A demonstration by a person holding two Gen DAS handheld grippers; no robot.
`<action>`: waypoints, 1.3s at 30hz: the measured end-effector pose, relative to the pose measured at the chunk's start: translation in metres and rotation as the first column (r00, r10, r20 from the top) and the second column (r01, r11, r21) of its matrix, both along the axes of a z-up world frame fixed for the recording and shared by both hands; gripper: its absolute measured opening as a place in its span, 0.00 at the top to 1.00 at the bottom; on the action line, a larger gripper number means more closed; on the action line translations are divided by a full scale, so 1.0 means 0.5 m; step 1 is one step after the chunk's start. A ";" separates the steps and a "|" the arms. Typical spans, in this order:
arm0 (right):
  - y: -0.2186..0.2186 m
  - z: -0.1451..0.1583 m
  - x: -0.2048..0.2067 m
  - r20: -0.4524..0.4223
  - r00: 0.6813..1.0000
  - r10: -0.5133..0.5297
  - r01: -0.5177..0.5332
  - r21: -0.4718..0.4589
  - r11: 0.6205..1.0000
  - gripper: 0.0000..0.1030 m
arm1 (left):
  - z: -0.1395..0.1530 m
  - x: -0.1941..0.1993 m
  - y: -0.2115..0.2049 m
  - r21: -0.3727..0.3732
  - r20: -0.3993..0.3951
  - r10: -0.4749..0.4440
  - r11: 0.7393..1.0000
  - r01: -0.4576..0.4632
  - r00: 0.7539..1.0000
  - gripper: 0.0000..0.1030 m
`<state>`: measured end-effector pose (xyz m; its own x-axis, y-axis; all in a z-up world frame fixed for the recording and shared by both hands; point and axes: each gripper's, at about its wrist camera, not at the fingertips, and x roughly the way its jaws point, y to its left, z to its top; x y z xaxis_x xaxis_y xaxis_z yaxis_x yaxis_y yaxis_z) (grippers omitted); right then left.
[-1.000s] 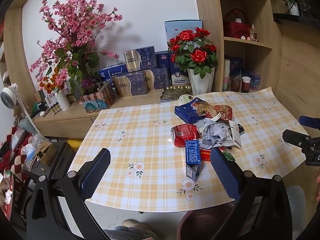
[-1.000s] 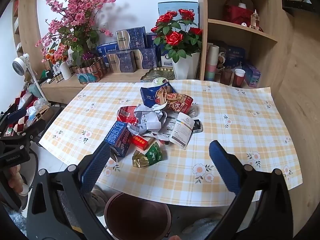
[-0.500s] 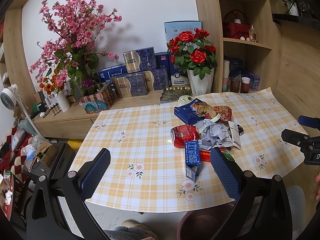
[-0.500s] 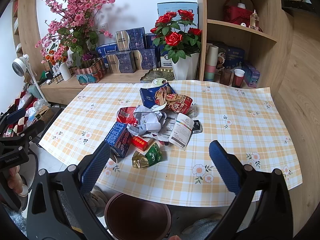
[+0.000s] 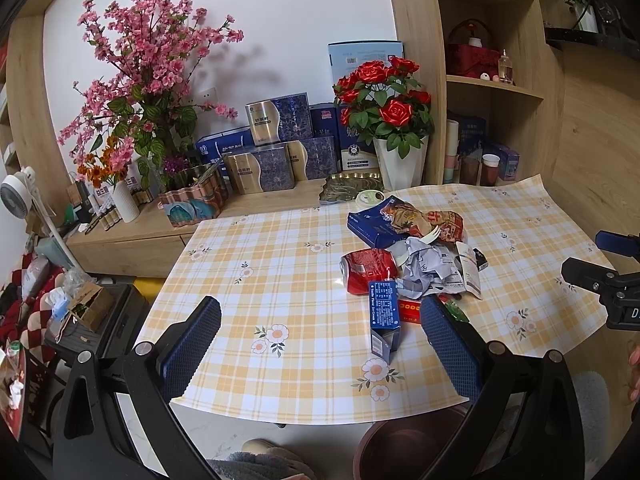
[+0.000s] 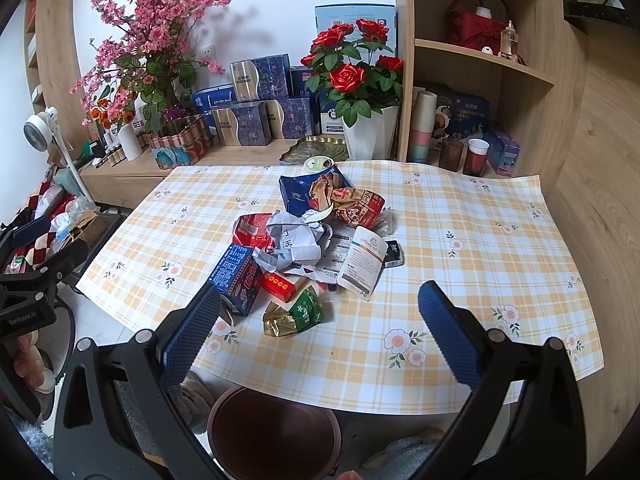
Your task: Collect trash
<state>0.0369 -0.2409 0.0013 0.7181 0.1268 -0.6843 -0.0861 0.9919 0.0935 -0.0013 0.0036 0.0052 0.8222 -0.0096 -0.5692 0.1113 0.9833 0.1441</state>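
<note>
A heap of trash lies mid-table on the checked cloth point(image 6: 460, 208): a crushed red can point(image 5: 370, 266) point(image 6: 252, 230), crumpled white paper point(image 6: 296, 236) point(image 5: 426, 264), a blue carton point(image 5: 383, 312) point(image 6: 236, 276), a red packet point(image 6: 282, 285), a green and gold wrapper point(image 6: 296, 314), a white sachet point(image 6: 362, 262) and snack bags point(image 6: 348, 204). A dark red bin point(image 6: 276, 432) point(image 5: 408, 444) stands on the floor under the near table edge. My left gripper point(image 5: 320, 322) hovers open over the near left of the table. My right gripper point(image 6: 318, 306) is open, above the near edge just short of the heap.
A white pot of red roses point(image 6: 370, 136) and a gold tray point(image 6: 316, 148) stand at the table's far side. Boxes and pink blossoms point(image 5: 148, 80) fill the sideboard; cups point(image 6: 476, 156) sit on the shelf unit. A small fan point(image 5: 18, 192) and cluttered boxes stand left.
Both views have shifted very slightly; the grippers stay open and the trash has not moved.
</note>
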 end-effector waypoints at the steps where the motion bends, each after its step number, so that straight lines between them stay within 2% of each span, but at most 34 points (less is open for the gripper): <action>1: -0.003 0.001 0.002 -0.001 1.000 0.000 0.000 0.000 1.000 0.05 | 0.000 0.001 -0.002 0.000 -0.002 0.000 1.000 0.000 1.000 0.05; 39: 0.003 -0.006 0.005 -0.003 1.000 0.006 -0.006 0.008 1.000 0.05 | -0.005 0.004 -0.015 -0.011 -0.001 -0.005 1.000 0.005 1.000 0.05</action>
